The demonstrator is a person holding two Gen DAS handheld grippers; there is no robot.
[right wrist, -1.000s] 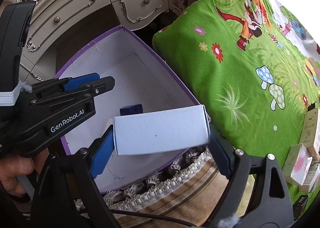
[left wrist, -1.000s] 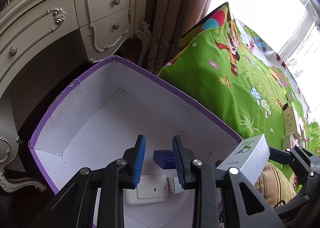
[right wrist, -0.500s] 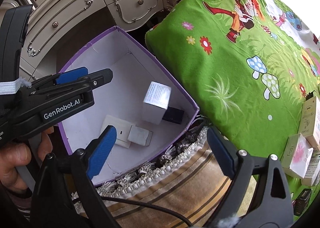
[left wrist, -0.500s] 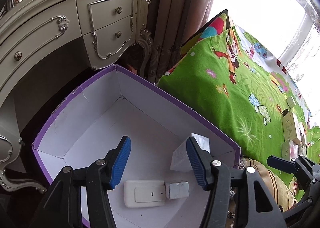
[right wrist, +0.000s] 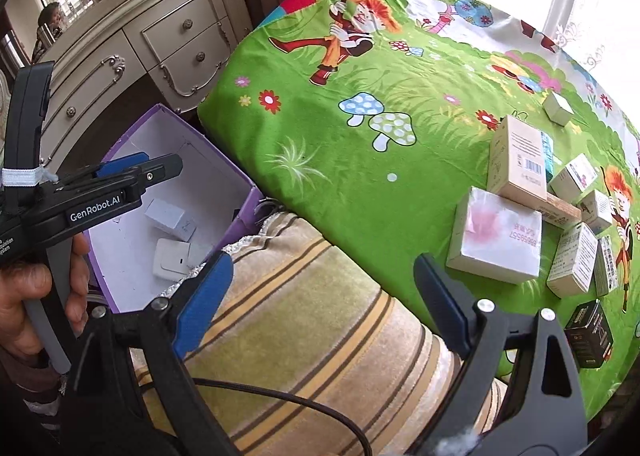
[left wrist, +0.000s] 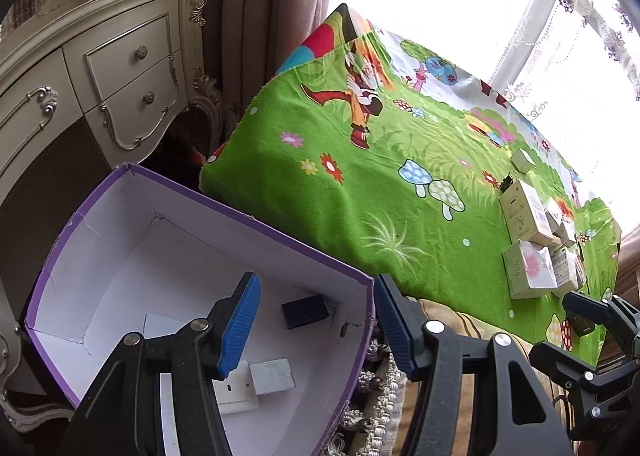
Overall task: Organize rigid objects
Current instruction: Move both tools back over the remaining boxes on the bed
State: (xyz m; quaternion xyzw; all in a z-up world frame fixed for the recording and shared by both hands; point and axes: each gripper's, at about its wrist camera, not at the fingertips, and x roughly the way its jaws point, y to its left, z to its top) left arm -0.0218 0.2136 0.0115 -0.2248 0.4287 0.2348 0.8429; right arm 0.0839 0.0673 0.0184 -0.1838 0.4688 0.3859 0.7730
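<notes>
Pink-and-white carton (right wrist: 496,236) lies flat on the green cloth (right wrist: 320,159) just ahead and right of the right gripper (right wrist: 320,288), wide open and empty, nearer than the left gripper (left wrist: 316,320), gaping empty over the purple box (left wrist: 100,191).

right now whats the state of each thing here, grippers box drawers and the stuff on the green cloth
left gripper: open, empty, over the box's near corner
right gripper: open, empty, over the striped cushion
purple box: lidless, a few small items lying inside
white switch plate: flat on the box floor
dresser drawers: closed
pink-print carton: lying flat on the green cloth
tan carton: propped up at a tilt
</notes>
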